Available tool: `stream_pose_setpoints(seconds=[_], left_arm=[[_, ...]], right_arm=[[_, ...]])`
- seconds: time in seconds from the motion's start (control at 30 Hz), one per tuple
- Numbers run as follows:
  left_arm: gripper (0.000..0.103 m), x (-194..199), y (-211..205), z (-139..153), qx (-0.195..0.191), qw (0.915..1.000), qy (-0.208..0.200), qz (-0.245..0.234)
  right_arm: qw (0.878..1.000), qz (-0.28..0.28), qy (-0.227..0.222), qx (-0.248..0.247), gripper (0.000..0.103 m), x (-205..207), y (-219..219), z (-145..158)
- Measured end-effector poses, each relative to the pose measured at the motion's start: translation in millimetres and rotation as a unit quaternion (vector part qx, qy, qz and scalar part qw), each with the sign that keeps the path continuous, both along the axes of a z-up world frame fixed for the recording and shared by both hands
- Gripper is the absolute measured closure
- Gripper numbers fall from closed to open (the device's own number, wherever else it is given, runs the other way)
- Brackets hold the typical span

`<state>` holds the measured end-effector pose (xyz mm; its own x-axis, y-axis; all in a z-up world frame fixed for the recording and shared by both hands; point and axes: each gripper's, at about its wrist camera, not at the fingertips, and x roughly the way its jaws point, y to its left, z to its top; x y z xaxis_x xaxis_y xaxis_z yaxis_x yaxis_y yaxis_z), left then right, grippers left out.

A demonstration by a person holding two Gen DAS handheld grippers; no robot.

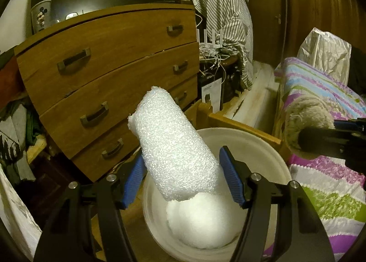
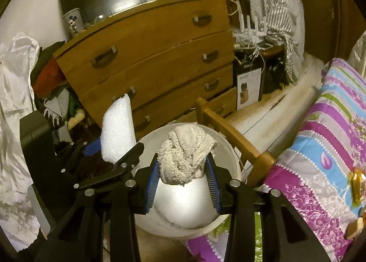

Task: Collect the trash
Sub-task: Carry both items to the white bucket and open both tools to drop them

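Observation:
My left gripper [image 1: 183, 170] is shut on a white foam roll [image 1: 173, 145] and holds it above a white round bin [image 1: 258, 145]. The roll also shows in the right wrist view [image 2: 117, 129], with the left gripper [image 2: 114, 152] beside it. A white foam lump [image 1: 201, 218] lies in the bin. My right gripper [image 2: 183, 177] is shut on a crumpled grey rag [image 2: 185, 152] over the bin [image 2: 226, 147], above the lump [image 2: 187, 204]. The rag [image 1: 306, 120] and right gripper body show at the right of the left wrist view.
A wooden chest of drawers [image 1: 109, 74] stands behind the bin. A bed with a striped coloured cover [image 2: 324, 143] lies to the right, with its wooden frame [image 2: 231, 134] against the bin. A white bag [image 2: 16, 124] hangs at left. Clothes and cables clutter the back.

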<state>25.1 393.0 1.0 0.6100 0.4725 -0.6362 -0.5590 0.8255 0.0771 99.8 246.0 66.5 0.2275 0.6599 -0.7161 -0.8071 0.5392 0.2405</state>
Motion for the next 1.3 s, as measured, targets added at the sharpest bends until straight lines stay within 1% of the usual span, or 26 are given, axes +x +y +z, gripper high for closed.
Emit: stream_pose_setpoints(seconds=[0.07,0.2,0.47,0.93,0.97,1.0,1.03,1.07,1.1,1.13,1.2,1.3], left_arm=[[0.041,2,2,-4,-0.002,1.0000,0.003,-0.003],[0.041,3,4,-9,-0.004,1.0000,0.007,-0.005],[0.040,4,7,-12,-0.009,0.9999,0.009,-0.006],[0.039,8,12,-22,-0.018,0.9997,0.015,-0.006],[0.039,8,12,-23,-0.019,0.9997,0.014,-0.007],[0.037,9,14,-24,-0.022,0.9996,0.015,-0.008],[0.027,12,16,-28,-0.029,0.9994,0.020,-0.006],[0.022,13,19,-30,-0.035,0.9991,0.023,-0.003],[0.018,14,22,-32,-0.044,0.9987,0.025,-0.001],[0.018,13,27,-34,-0.057,0.9981,0.025,-0.001],[0.018,12,30,-36,-0.069,0.9974,0.023,0.002],[0.018,9,33,-38,-0.077,0.9969,0.019,0.002]], right_arm=[[1.000,0.000,0.004,-0.006,0.063,5,2,-10],[1.000,0.003,0.005,-0.013,0.063,6,8,-16],[1.000,0.004,0.004,-0.018,0.063,9,7,-17],[1.000,0.010,-0.001,-0.027,0.062,12,17,-20],[1.000,0.011,-0.002,-0.027,0.059,13,18,-21],[1.000,0.012,-0.003,-0.027,0.046,12,18,-21],[0.999,0.007,-0.009,-0.031,0.037,13,18,-21],[0.999,0.001,-0.016,-0.029,0.030,14,18,-20],[0.999,-0.001,-0.022,-0.024,0.030,15,17,-19],[0.999,-0.001,-0.021,-0.024,0.030,17,16,-20],[1.000,-0.005,-0.018,-0.023,0.030,21,14,-20],[1.000,-0.011,-0.014,-0.020,0.030,26,8,-22]])
